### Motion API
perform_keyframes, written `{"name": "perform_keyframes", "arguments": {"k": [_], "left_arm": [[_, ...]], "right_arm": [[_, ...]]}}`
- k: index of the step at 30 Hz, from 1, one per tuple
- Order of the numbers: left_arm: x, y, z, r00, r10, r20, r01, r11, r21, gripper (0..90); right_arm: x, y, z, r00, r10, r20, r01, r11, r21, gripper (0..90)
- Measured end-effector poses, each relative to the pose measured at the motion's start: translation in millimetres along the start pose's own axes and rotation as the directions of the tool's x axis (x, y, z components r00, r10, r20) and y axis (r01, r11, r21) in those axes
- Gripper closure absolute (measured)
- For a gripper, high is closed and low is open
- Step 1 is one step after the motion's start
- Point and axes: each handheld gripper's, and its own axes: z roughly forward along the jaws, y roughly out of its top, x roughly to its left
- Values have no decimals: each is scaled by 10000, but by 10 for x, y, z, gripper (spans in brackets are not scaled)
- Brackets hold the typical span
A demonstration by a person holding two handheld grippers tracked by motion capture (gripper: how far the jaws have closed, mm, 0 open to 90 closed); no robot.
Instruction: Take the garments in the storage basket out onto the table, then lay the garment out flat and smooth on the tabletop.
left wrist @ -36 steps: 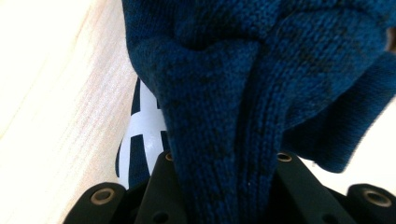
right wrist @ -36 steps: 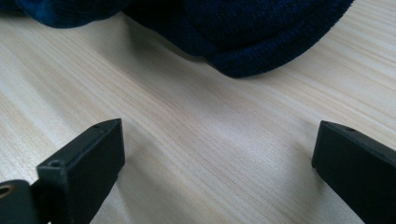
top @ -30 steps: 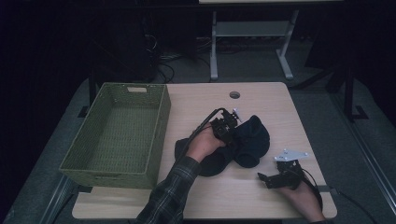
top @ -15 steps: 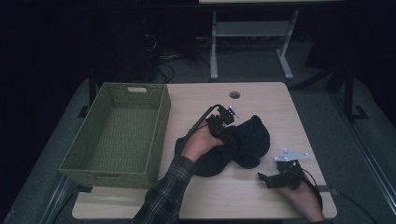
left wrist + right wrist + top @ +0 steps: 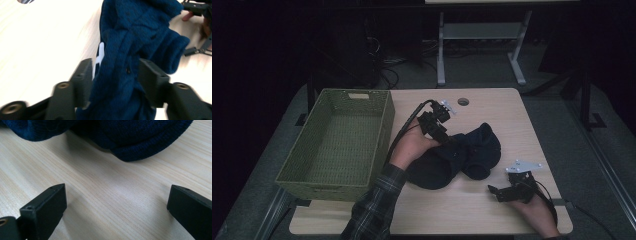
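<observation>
A dark blue knit garment (image 5: 472, 152) lies bunched in the middle of the light wooden table (image 5: 497, 107). My left gripper (image 5: 451, 137) reaches into its left side, and in the left gripper view (image 5: 116, 75) both jaws press a thick fold of the blue knit (image 5: 140, 30), where a white tag (image 5: 100, 53) shows. My right gripper (image 5: 493, 190) rests low on the table near the front right, just off the garment's edge. In the right gripper view (image 5: 116, 200) its jaws stand wide apart over bare wood, with the garment's hem (image 5: 140, 142) beyond them.
A green woven basket (image 5: 388, 122) stands on the table's left side, close to my left forearm. A round cable hole (image 5: 463, 101) sits near the far edge. Metal frame legs (image 5: 441, 55) stand on the floor behind the table.
My left gripper has drawn a little back and to the left with the fold of blue knit, stretching that side of the garment. The right gripper has stayed in place.
</observation>
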Motion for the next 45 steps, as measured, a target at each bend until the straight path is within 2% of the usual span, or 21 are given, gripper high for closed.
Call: {"name": "perform_keyframes", "arguments": {"k": [2, 4, 12, 21, 33, 35, 40, 45], "left_arm": [[-13, -34, -38, 10000, 88, -42, -88, 10000, 20, 568], [-29, -69, -73, 9998, 156, 83, -156, 9999, 64, 667], [-58, -249, -104, 9996, 55, 261, -63, 9995, 321, 897], [-104, -482, -27, 9998, -103, 179, 94, 9986, 528, 898], [-157, -728, 184, 9994, -296, 174, 277, 9949, 975, 897], [-163, -770, 226, 9990, -416, 167, 397, 9938, 1036, 897], [-166, -840, 305, 9996, -284, 91, 266, 9873, 1564, 897], [-145, -926, 377, 9990, -430, 85, 408, 9834, 1769, 897]], "right_arm": [[0, 0, 0, 10000, -2, 1, 2, 10000, 0, 22], [0, 0, 0, 10000, 2, 0, -2, 10000, -4, 22], [0, 0, 1, 10000, 0, 2, 0, 10000, -8, 22], [0, 0, 0, 10000, -1, 1, 1, 10000, 1, 22], [0, 0, 0, 10000, 2, 2, -2, 10000, -4, 22], [0, -1, 0, 10000, -1, 4, 1, 10000, -2, 22], [0, 0, 0, 10000, -8, 1, 8, 10000, -4, 22], [0, 0, 0, 10000, -2, 3, 2, 10000, -4, 22]]}}
